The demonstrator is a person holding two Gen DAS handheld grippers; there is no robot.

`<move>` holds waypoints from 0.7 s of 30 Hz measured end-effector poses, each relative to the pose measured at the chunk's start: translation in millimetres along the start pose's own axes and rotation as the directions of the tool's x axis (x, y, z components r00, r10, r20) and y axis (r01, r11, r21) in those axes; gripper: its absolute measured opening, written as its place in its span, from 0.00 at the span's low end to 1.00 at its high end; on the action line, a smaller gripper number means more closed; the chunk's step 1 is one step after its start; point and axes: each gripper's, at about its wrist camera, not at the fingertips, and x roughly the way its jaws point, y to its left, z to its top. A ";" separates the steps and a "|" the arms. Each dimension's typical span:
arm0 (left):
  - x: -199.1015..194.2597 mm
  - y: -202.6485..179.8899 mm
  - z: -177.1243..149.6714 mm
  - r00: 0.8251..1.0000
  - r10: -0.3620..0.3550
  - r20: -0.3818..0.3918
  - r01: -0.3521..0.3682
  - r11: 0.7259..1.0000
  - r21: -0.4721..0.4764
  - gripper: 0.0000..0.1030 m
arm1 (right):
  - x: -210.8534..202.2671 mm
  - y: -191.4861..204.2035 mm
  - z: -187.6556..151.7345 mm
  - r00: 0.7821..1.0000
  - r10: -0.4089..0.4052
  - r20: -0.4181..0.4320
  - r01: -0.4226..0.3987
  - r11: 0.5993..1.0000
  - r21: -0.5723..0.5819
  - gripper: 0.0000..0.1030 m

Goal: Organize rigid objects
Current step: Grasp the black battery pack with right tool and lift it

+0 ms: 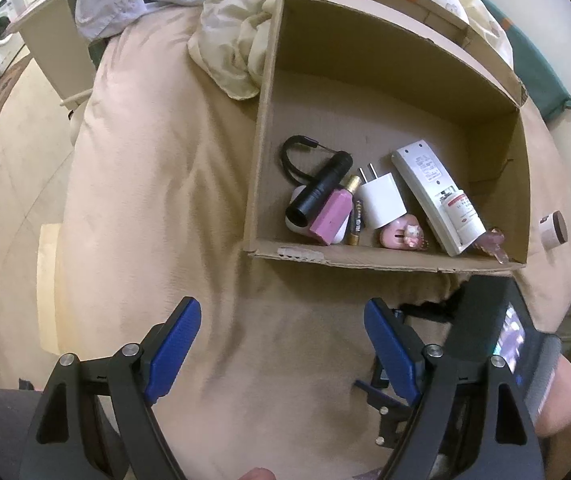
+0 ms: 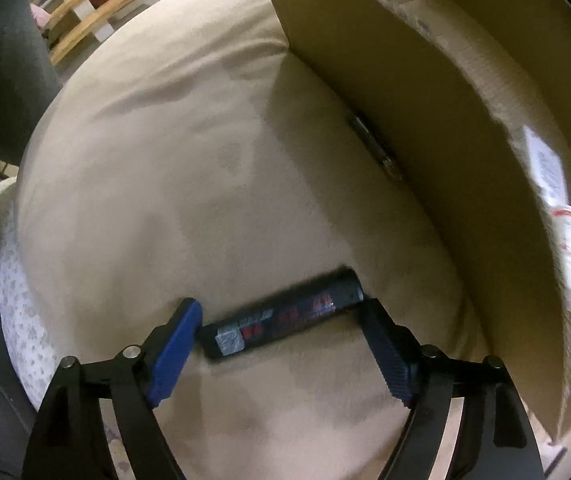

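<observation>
Right tool [image 2: 281, 320] gapes astride dark battery [image 2: 285, 314], label blurred; left tool [image 1: 281, 344] open.

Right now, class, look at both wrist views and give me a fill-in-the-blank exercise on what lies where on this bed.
1. The white charger plug lies inside the ____ box.
2. The flashlight in that box is ____ in colour.
3. The dark tube lies between the fingers of the ____ gripper.
4. Nothing lies between the pads of the ____ gripper.

Missing words: cardboard; black; right; left
</observation>
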 end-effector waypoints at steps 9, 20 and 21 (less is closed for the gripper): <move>8.2 -5.6 3.8 1.000 0.018 -0.011 -0.018 1.000 0.000 0.80 | -1.6 -5.1 -4.5 0.998 0.032 0.062 -0.030 0.999 -0.036 0.84; 7.8 -0.1 3.5 0.999 0.032 -0.008 -0.032 0.999 -0.014 0.80 | -24.9 7.6 -15.5 0.996 -0.007 0.086 0.006 1.000 0.016 0.84; 7.6 0.4 3.8 1.000 0.030 -0.008 -0.031 0.999 -0.016 0.80 | -31.1 7.9 -18.6 0.995 -0.011 0.098 0.008 0.999 0.031 0.84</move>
